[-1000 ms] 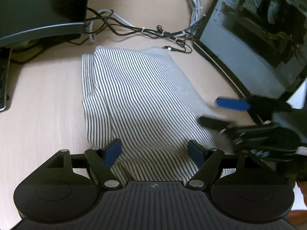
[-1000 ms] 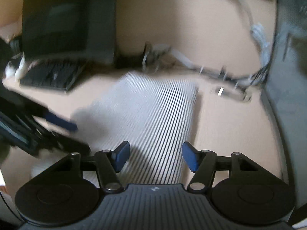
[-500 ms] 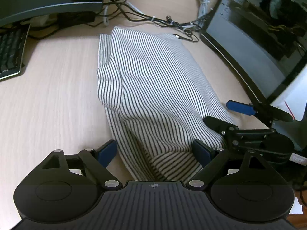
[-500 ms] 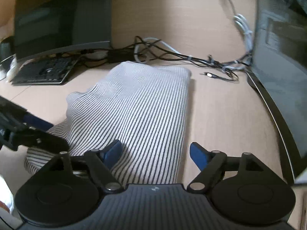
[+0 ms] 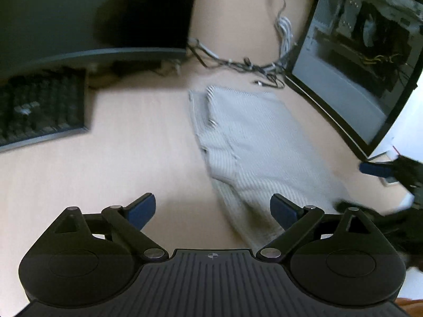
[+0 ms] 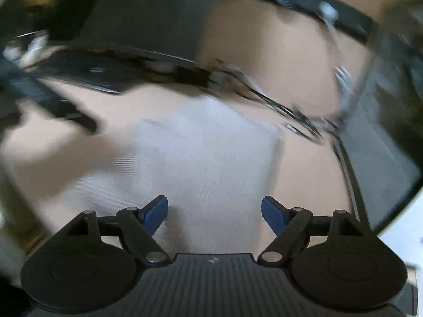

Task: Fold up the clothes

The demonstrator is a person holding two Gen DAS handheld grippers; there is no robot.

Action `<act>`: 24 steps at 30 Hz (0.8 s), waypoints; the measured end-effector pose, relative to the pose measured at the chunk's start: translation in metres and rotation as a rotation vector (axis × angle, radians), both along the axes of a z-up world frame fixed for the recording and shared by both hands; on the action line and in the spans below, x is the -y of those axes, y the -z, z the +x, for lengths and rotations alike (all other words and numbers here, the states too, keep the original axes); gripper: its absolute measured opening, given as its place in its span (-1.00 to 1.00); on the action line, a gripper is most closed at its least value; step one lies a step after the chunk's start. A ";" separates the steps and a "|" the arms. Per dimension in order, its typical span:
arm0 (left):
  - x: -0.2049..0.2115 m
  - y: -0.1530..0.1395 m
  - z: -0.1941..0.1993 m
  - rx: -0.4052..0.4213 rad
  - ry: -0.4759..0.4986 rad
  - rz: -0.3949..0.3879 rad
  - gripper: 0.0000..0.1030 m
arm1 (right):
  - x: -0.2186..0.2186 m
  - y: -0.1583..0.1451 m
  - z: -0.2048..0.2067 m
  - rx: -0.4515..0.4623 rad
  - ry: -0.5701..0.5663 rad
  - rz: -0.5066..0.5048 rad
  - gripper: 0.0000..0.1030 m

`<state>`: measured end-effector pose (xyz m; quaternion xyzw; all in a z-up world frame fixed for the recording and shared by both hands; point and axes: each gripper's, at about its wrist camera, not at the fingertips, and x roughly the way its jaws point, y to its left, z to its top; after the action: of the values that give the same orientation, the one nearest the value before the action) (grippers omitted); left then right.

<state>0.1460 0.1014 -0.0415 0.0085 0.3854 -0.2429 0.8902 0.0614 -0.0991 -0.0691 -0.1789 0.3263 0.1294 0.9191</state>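
A striped white and black garment (image 5: 253,142) lies folded into a long rectangle on the light wooden desk (image 5: 132,158). It also shows in the right wrist view (image 6: 208,153), blurred by motion. My left gripper (image 5: 212,210) is open and empty, above the desk at the garment's near left corner. My right gripper (image 6: 214,211) is open and empty over the garment's near end. The right gripper also shows at the right edge of the left wrist view (image 5: 388,185). The left gripper appears as a dark blur in the right wrist view (image 6: 47,100).
A dark monitor (image 5: 92,13) and a black keyboard (image 5: 39,108) stand at the back left. A tangle of cables (image 5: 238,63) lies behind the garment. A glass-sided computer case (image 5: 364,60) stands at the right, close to the garment's edge.
Both grippers have pulled back and up from the garment, which now lies flat on the desk. The left gripper has shifted left. Both views are blurred by motion.
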 end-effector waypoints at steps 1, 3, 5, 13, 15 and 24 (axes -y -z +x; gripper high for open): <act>-0.004 0.001 0.000 0.009 0.000 0.015 0.89 | -0.007 -0.001 -0.005 -0.002 -0.020 -0.016 0.53; -0.009 0.002 -0.003 -0.006 -0.007 0.017 0.89 | -0.020 -0.002 -0.014 -0.005 -0.060 -0.049 0.53; -0.014 -0.001 -0.010 -0.006 0.039 0.005 0.92 | -0.033 0.001 -0.019 -0.010 -0.101 -0.087 0.53; -0.010 -0.003 -0.036 0.078 0.224 0.068 0.99 | -0.022 -0.006 0.032 -0.139 -0.093 0.036 0.03; -0.002 0.001 -0.041 0.122 0.273 0.114 0.99 | 0.003 -0.013 0.047 -0.217 0.000 0.237 -0.10; 0.065 0.037 -0.052 0.381 0.546 0.364 1.00 | 0.035 -0.011 0.057 -0.312 0.072 0.452 -0.12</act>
<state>0.0937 0.0364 -0.0789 0.3138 0.2332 -0.3929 0.8324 0.1182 -0.1338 -0.0583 0.0642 0.4328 0.1921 0.8784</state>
